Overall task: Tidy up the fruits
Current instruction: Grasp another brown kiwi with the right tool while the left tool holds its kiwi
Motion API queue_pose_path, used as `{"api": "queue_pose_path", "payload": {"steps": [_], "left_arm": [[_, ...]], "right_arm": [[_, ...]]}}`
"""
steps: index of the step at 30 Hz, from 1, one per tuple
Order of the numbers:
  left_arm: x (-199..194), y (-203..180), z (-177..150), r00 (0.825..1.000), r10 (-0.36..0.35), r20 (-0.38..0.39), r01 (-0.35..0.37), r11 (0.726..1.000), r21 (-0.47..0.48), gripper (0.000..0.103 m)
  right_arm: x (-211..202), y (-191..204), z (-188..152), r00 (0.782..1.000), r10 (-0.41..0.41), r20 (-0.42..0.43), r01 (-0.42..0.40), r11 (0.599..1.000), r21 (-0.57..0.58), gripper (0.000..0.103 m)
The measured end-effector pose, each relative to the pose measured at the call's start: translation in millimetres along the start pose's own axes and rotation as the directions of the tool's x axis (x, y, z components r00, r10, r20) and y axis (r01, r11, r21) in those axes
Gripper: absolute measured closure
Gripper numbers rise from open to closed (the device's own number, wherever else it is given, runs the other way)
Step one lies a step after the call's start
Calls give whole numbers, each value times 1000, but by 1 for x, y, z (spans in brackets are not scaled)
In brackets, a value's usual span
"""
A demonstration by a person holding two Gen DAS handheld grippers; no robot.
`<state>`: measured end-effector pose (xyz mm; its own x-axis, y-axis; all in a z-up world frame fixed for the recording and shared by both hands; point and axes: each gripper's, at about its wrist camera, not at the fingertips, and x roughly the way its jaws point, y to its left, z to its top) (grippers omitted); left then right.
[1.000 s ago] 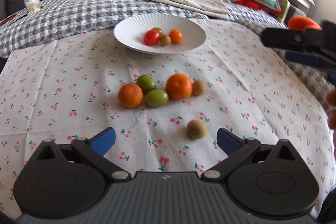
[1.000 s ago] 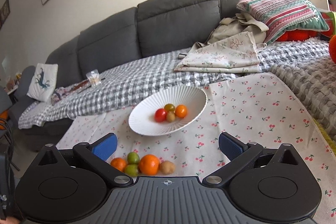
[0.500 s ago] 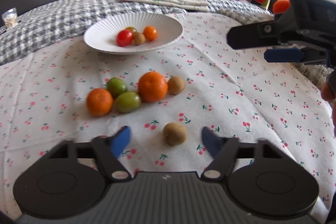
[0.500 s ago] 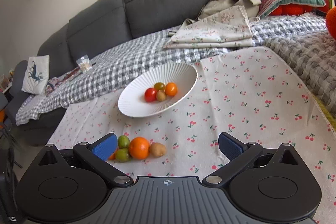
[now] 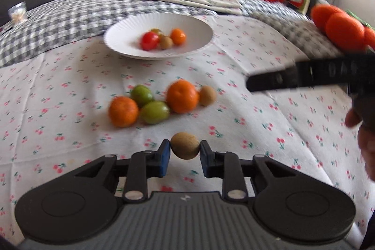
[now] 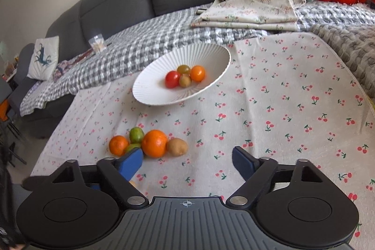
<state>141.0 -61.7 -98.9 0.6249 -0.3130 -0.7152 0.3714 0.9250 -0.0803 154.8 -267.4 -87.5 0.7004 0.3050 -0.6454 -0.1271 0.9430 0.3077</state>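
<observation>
Left gripper (image 5: 185, 157): blue pads pinched on the kiwi (image 5: 185, 145) at its widest part, one pad on each side; whether it has left the cloth I cannot tell.
Right gripper (image 6: 187, 162): jaws spread wide, holding nothing, poised above the cloth (image 6: 281, 109).
Kiwi handling: judged light, firm but bruisable, with a fuzzy skin that should grip well; a gentle squeeze across the middle suits it.
Loose pile (image 5: 161, 100): two oranges, two green fruits and a second kiwi, touching one another on the cloth, just beyond the held kiwi.
Pile handling: round and likely to roll if nudged; take each across its widest part.
Bowl (image 5: 201, 27): white, ribbed, farther back; holds four small fruits, room for more.
</observation>
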Motion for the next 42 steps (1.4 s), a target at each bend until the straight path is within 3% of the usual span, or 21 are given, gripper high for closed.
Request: {"api": "queue_pose_path", "payload": {"steps": [2, 8, 15, 20, 29, 33, 42], "left_arm": [[-5, 9, 4, 1000, 13, 11, -13, 999, -34, 78], [-13, 33, 11, 998, 54, 29, -50, 991, -126, 78], [-14, 46, 14, 998, 65, 24, -60, 982, -178, 78], [-16, 48, 15, 997, 67, 28, -61, 981, -186, 78], [-17, 49, 15, 998, 65, 25, -59, 980, -193, 78], [-16, 49, 14, 997, 68, 23, -63, 980, -190, 78], [-17, 50, 16, 996, 79, 32, -72, 979, -190, 78]], "right_arm": [[5, -1, 0, 1000, 1, -16, -1, 1000, -4, 34], [18, 4, -1, 999, 29, -46, -31, 998, -46, 49], [41, 12, 1, 997, 8, -78, -17, 993, -117, 50], [58, 21, 2, 995, 28, -94, -45, 982, -182, 62], [78, 33, 1, 995, -9, -96, -19, 956, -292, 76], [77, 35, 0, 995, -17, -99, -15, 949, -314, 78], [58, 25, 11, 998, -29, -63, 13, 968, -250, 78]]}}
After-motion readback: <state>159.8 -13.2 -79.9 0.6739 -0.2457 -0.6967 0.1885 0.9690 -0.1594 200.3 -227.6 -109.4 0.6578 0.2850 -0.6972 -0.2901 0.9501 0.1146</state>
